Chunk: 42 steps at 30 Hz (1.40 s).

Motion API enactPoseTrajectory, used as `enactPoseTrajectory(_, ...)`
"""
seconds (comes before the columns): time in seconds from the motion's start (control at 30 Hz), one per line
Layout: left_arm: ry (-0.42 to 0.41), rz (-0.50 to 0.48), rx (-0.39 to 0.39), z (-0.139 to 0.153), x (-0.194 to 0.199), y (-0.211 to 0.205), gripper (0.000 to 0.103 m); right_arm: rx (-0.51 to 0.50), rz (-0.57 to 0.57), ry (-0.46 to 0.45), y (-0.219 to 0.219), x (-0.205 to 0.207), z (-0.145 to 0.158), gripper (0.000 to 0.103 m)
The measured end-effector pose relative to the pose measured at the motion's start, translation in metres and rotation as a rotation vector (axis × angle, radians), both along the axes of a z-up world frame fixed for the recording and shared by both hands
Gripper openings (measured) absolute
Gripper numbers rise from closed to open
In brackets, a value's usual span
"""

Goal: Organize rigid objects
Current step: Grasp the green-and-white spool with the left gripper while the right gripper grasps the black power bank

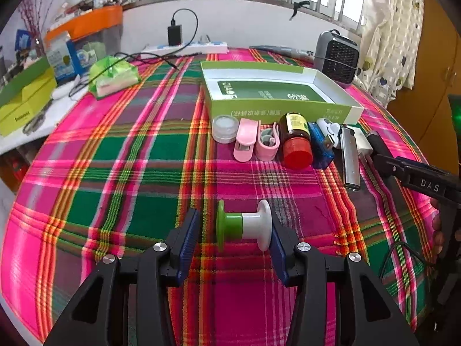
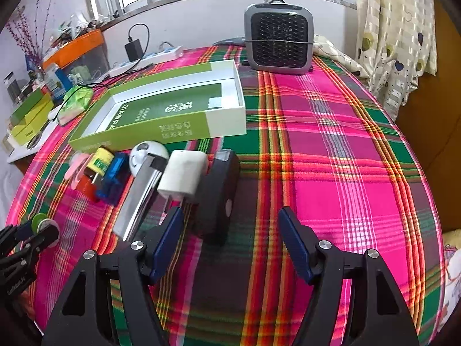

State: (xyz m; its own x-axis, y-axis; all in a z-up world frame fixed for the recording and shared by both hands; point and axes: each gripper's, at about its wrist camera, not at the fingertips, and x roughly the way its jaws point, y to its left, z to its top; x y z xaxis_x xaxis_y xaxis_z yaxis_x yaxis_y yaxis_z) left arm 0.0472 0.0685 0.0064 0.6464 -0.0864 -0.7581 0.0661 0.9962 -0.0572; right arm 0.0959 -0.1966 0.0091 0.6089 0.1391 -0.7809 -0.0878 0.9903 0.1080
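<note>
A green-and-white spool (image 1: 243,226) lies on its side on the plaid tablecloth (image 1: 129,155), between the fingers of my left gripper (image 1: 234,225). That gripper is open: its right pad touches the white flange, its left pad stands clear of the green flange. Farther back, a row lies in front of the open green box (image 1: 276,92): clear jar (image 1: 225,129), two pink clips (image 1: 245,139), red-capped brown bottle (image 1: 296,144), blue adapter (image 1: 319,147), silver lighter (image 1: 350,161), white charger (image 2: 183,176), black device (image 2: 219,193). My right gripper (image 2: 230,219) is open with nothing in it, just in front of the black device.
A grey fan heater (image 2: 278,40) stands at the back right of the table. A power strip (image 1: 187,48) with a black plug and a green packet (image 1: 113,76) lie at the back left. Boxes crowd a side table (image 1: 26,95) on the left. A curtain (image 2: 394,28) hangs at the right.
</note>
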Motion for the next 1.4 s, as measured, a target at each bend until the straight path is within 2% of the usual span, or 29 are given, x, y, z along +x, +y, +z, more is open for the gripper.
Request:
enactPoseTrajectory(0.37,0.0,0.02,0.014,-0.001,0.008,0.001,0.045,-0.031,0.009,0.006,-0.004,0.011,-0.001,0.068)
enactPoseTrajectory(0.5,-0.004,0.032,0.016,-0.001,0.011,0.002,0.045,-0.033,0.013,0.006,-0.006,0.01,0.0,0.051)
enactPoseTrajectory(0.7,-0.004,0.038,0.033,-0.001,0.012,0.001,0.045,-0.041,0.034,0.007,-0.002,0.015,-0.001,0.049)
enactPoseTrajectory(0.87,-0.002,0.044,0.026,-0.001,0.013,0.001,0.044,-0.043,0.048,0.003,-0.001,0.016,0.0,0.035)
enactPoseTrajectory(1.0,-0.003,0.06,0.035,0.0,0.014,0.004,0.033,-0.036,0.053,0.0,0.0,0.016,0.0,0.026)
enactPoseTrajectory(1.4,0.009,0.064,0.02,0.004,0.02,0.01,0.031,-0.012,0.071,-0.028,0.001,0.013,0.005,0.025)
